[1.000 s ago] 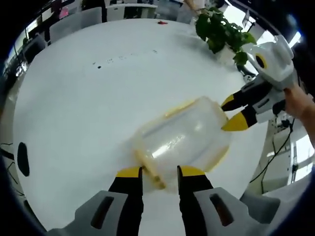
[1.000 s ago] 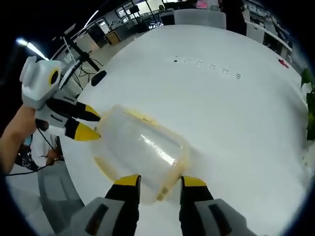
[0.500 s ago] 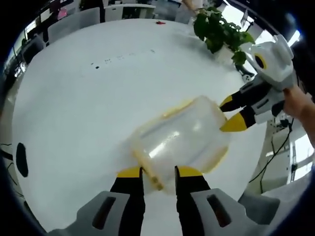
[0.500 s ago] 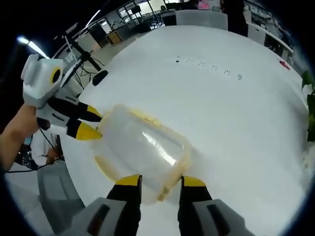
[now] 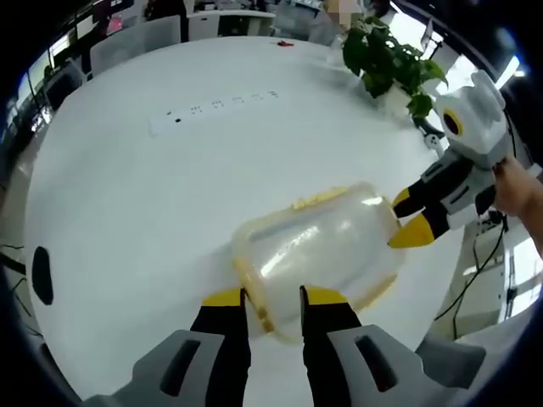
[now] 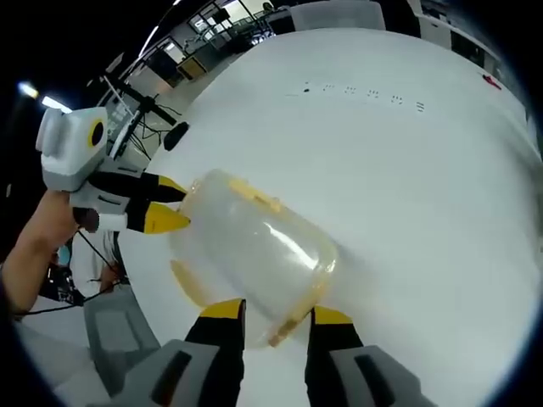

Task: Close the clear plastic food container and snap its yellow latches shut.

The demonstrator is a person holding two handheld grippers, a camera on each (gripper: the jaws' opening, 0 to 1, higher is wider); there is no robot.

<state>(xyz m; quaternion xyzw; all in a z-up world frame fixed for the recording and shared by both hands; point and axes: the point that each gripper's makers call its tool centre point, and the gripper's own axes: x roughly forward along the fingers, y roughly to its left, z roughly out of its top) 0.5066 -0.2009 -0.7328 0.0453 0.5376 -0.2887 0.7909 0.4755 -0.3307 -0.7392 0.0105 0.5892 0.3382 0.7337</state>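
Left gripper view, left claw pinching container end latch, right claw likewise.

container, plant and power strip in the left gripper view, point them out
container [image 5: 318, 246], left gripper view, on its clear lid
plant [image 5: 386, 55], left gripper view, on its leaves
power strip [image 5: 216, 110], left gripper view, on its white top

Container was clear, glossy plastic w/ yellow plastic latches. Table looked smooth, matt white.
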